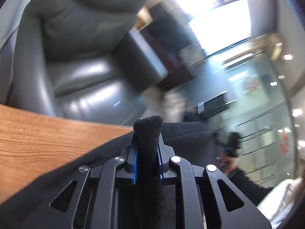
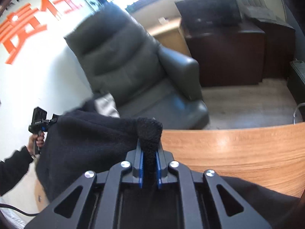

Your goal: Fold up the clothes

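Both grippers clamp the same black fleece garment (image 2: 85, 139). Left gripper (image 1: 147, 143) jaws pinch a bunched fold of it, fabric poking up past the tips; right gripper (image 2: 149, 145) jaws pinch another bunch the same way. The garment is lifted and stretched between the two, hanging down over the near edge of the wooden desk (image 2: 238, 148), with part draped on the desk surface. In the right wrist view, a hand (image 2: 37, 140) in a dark sleeve grips the other tool's handle. A grey leather armchair (image 2: 133, 70) sits beyond the far desk edge. Background blurred.
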A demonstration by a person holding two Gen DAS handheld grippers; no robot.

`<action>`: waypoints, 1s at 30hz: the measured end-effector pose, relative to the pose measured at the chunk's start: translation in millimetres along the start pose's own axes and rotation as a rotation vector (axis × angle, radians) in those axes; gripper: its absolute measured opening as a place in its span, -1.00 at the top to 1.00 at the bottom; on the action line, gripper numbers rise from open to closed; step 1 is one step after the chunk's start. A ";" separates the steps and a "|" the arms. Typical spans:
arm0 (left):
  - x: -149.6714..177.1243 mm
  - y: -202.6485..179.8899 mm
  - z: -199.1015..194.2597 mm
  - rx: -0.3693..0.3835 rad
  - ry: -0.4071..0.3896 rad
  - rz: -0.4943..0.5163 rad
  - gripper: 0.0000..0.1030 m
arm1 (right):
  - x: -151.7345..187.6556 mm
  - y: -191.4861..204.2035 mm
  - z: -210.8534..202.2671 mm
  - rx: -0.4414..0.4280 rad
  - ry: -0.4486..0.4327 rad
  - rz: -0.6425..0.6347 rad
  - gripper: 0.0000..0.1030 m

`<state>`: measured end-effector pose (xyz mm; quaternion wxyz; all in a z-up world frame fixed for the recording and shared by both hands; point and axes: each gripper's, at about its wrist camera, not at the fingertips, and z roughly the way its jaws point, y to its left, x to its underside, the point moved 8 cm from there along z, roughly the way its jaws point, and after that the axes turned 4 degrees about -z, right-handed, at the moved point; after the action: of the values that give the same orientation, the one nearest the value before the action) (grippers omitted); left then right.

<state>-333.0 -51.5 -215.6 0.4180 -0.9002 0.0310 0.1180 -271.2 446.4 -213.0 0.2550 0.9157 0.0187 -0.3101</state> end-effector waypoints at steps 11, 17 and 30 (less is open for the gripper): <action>26.6 -29.4 -69.4 -0.095 -0.098 0.094 0.01 | 5.5 76.8 -41.7 0.056 -0.042 -0.255 -0.36; 95.8 -118.3 1.5 -0.144 0.091 0.437 -0.41 | 51.6 190.5 6.9 -0.027 0.102 -0.583 -0.71; 173.4 -102.8 12.0 -0.369 0.217 0.752 -0.45 | 119.2 172.7 3.9 0.111 0.315 -0.798 -0.79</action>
<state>-151.1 31.7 -187.8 0.1724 -0.8931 0.3789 0.1705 -143.9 279.7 -205.8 0.0596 0.8851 0.3934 -0.2414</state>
